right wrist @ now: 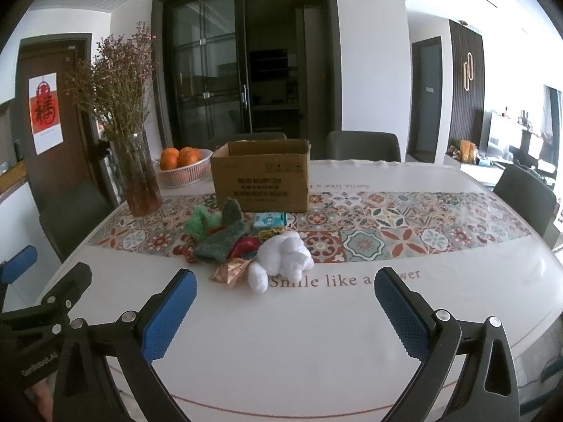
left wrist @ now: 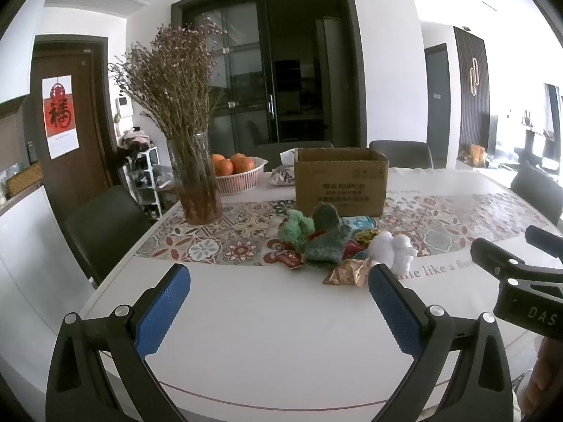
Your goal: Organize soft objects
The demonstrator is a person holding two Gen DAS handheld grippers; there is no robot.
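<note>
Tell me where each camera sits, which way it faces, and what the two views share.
Left wrist: rides on the left hand-held gripper, aimed forward and slightly down across the table at the toy pile; its open blue fingers frame the bottom, and the right hand-held gripper shows at the right edge.
Right wrist: rides on the right hand-held gripper, facing the same way; the left hand-held gripper shows at the left edge.
Shared: white plush, cardboard box, flower vase, orange basket.
</note>
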